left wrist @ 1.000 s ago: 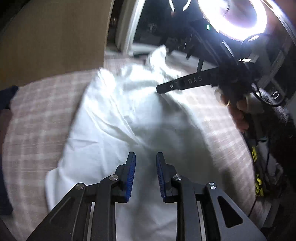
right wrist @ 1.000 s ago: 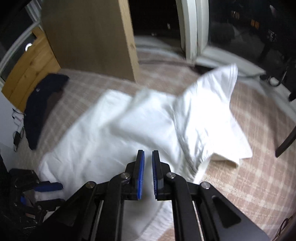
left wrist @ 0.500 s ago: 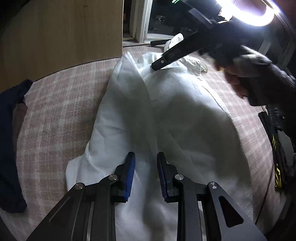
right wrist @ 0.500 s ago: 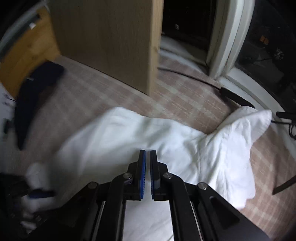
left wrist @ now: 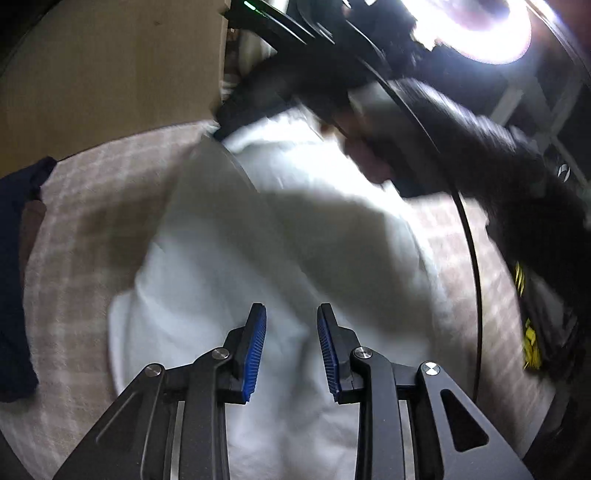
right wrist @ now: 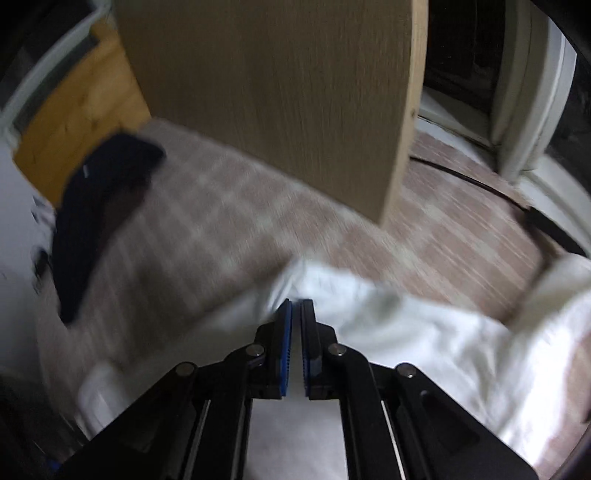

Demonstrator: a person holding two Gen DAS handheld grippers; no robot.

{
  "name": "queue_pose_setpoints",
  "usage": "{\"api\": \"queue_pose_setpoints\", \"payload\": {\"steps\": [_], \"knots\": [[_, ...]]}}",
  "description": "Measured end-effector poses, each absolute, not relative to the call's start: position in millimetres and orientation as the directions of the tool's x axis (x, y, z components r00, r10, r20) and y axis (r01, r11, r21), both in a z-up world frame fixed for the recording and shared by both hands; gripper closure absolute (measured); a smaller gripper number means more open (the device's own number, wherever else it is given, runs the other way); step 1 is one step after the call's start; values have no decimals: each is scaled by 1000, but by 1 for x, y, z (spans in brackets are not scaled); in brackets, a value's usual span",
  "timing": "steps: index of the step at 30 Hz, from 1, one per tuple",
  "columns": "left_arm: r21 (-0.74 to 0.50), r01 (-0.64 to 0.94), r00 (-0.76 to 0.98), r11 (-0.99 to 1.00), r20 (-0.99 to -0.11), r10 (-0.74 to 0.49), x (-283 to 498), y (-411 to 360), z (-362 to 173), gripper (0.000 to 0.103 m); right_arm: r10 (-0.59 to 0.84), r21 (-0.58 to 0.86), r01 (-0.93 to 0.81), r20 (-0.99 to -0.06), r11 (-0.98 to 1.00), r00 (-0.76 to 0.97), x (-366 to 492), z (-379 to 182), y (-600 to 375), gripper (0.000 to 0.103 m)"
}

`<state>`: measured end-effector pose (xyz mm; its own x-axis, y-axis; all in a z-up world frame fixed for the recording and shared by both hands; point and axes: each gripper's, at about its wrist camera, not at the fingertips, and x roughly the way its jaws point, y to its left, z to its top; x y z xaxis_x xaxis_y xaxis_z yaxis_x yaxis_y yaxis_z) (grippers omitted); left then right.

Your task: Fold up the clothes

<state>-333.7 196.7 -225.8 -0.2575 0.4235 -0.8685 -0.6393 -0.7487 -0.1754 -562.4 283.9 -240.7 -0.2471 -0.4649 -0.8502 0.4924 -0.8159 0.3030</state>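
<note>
A white garment (left wrist: 280,236) lies spread on a pink checked bedspread (left wrist: 92,206). My left gripper (left wrist: 291,314) is open and empty, just above the near part of the garment. My right gripper (right wrist: 296,308) is shut on the garment's edge (right wrist: 291,280) and holds it lifted. In the left wrist view the right gripper's body (left wrist: 266,96) reaches over the garment's far end, with the hand behind it. The garment also shows in the right wrist view (right wrist: 424,332), bunched to the right.
A dark blue garment (right wrist: 99,206) lies at the bed's left side; it also shows in the left wrist view (left wrist: 14,266). A wooden board (right wrist: 280,96) stands behind the bed. A bright ring light (left wrist: 480,29) glares at upper right. A door frame (right wrist: 532,96) is at far right.
My right gripper has moved left across the garment with the white fabric's edge in it, folding it over. The left gripper has stayed open above the near part.
</note>
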Motion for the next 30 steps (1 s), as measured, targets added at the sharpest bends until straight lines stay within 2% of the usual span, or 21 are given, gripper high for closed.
{"api": "queue_pose_setpoints", "payload": {"steps": [2,6,8,12,16,19,24,26,28,29,30], "knots": [[-166,-643,-262,-747,-869,419,-332,198,-231,75,-509,360,466,-824,-808,-248,-571,-242,287,99],[-165,-650,-276,-742,-858,433,-335,201,-236,74,-541,364,491,-791,-791,-286,-558,-228,303,97],[-149,-662,-283,-734,-857,430,-334,203,-237,74,-506,331,495,-818,-804,-275,-559,-230,307,97],[-80,-686,-328,-723,-853,406,-328,210,-239,73,-515,354,531,-836,-770,-188,-561,-244,298,97],[-44,-687,-367,-726,-840,398,-328,219,-242,72,-617,473,486,-765,-735,-188,-573,-243,285,100],[-54,-690,-362,-722,-837,409,-334,219,-243,71,-543,376,513,-810,-771,-221,-566,-238,282,99],[-55,-700,-362,-712,-832,421,-338,213,-245,69,-497,341,464,-825,-817,-269,-539,-222,334,97],[-50,-703,-363,-709,-833,418,-338,213,-245,69,-478,321,490,-845,-811,-238,-529,-227,343,96],[-45,-706,-363,-707,-834,415,-326,209,-241,69,-315,148,487,-907,-861,-280,-532,-240,348,96],[-43,-707,-362,-706,-836,412,-321,207,-238,69,-284,113,471,-908,-875,-310,-536,-240,356,103],[-41,-707,-359,-706,-839,409,-321,207,-237,69,-241,83,413,-906,-907,-348,-541,-235,369,103]]}}
